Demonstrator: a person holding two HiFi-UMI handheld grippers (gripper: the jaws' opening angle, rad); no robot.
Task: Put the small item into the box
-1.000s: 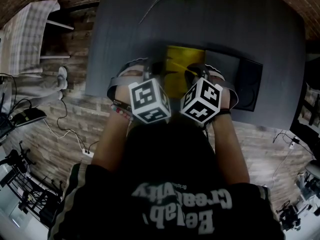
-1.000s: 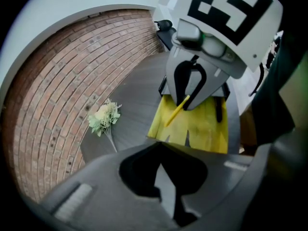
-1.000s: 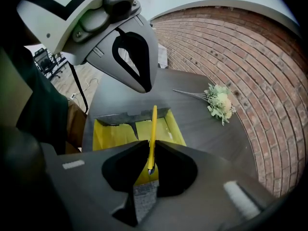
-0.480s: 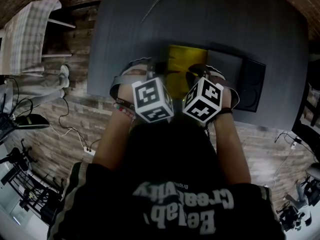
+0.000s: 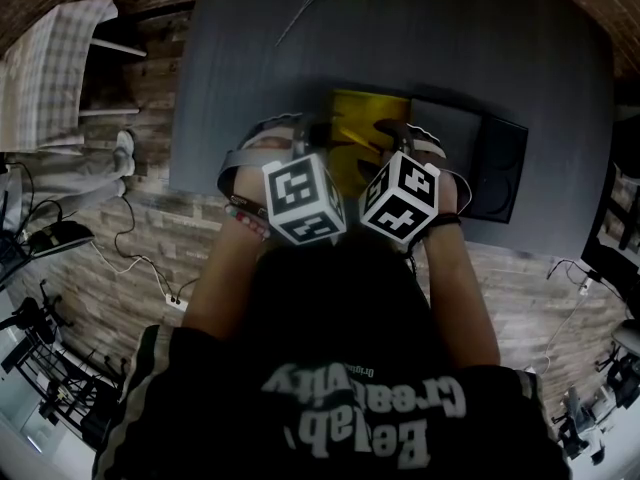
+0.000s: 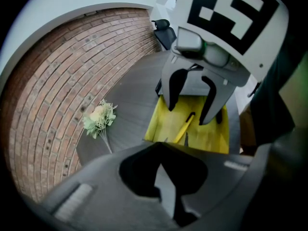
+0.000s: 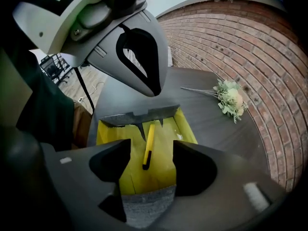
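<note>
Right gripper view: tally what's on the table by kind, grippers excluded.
Box: 1
Yellow stick-like item, lying in the box: 1
Flower sprig: 1
Total: 3

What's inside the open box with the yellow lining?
A slim yellow pen-like stick with a black tip lies in the yellow-lined box. The right gripper, its jaws just opened and empty, covers its near corners.
</note>
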